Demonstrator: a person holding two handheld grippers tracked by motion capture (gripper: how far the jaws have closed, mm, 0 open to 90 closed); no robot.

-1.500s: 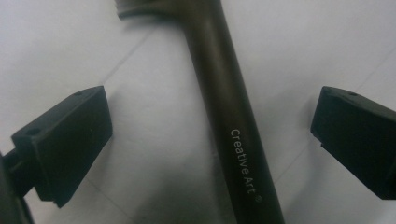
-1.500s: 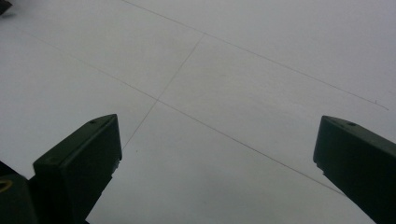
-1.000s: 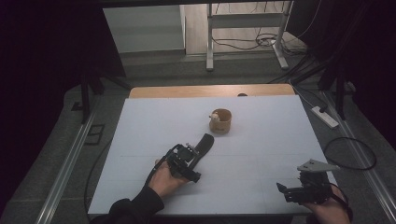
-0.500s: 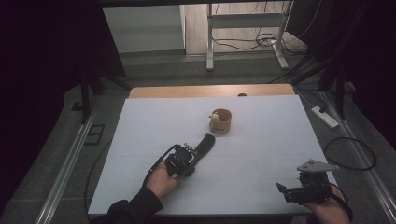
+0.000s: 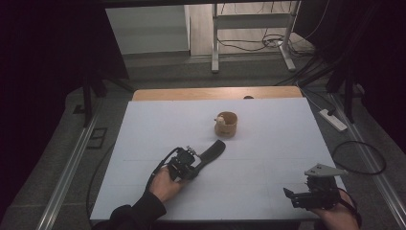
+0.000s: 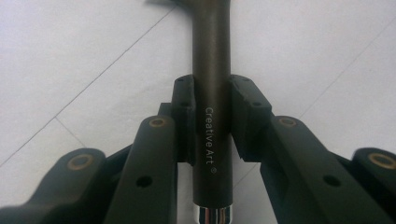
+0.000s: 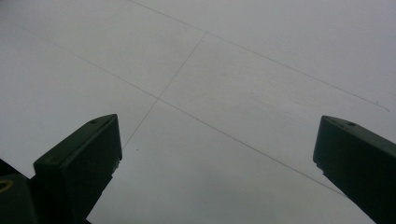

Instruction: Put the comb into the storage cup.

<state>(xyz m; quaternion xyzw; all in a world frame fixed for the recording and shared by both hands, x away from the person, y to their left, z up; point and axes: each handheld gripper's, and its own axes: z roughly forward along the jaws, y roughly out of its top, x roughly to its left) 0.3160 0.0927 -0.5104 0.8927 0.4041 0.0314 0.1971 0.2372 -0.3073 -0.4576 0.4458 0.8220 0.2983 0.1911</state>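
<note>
Left gripper view gives me the clearest read: my left tool (image 6: 212,116) is clamped on a slim dark brown handle (image 6: 212,70), both jaws pressed flat against its sides. White lettering along the shaft reads "Creative Art" with a small registered mark after it. Just below the grip the handle runs into a shiny metal collar (image 6: 212,215), so I take this for a brush or similar art tool, though the working end is out of sight.

I judge it light and rigid, with a smooth, probably lacquered finish that could slip or roll between the jaws if I loosen my squeeze. The hold sits close to the collar, which leaves most of the shaft sticking out ahead. That is fine for carrying, but a long overhang will swing if I turn my wrist quickly.

From the high view, the left tool (image 5: 184,163) is low over the white tabletop (image 5: 143,124), with a dark, broader strip (image 5: 213,151) reaching forward toward a small round wooden cup (image 5: 226,123) that sits well apart, nearer the far edge. I cannot tell what the pale object inside the cup is.

My right tool (image 5: 311,195) hovers near the front right corner; in its own view the jaws stand wide apart with nothing between them.
</note>
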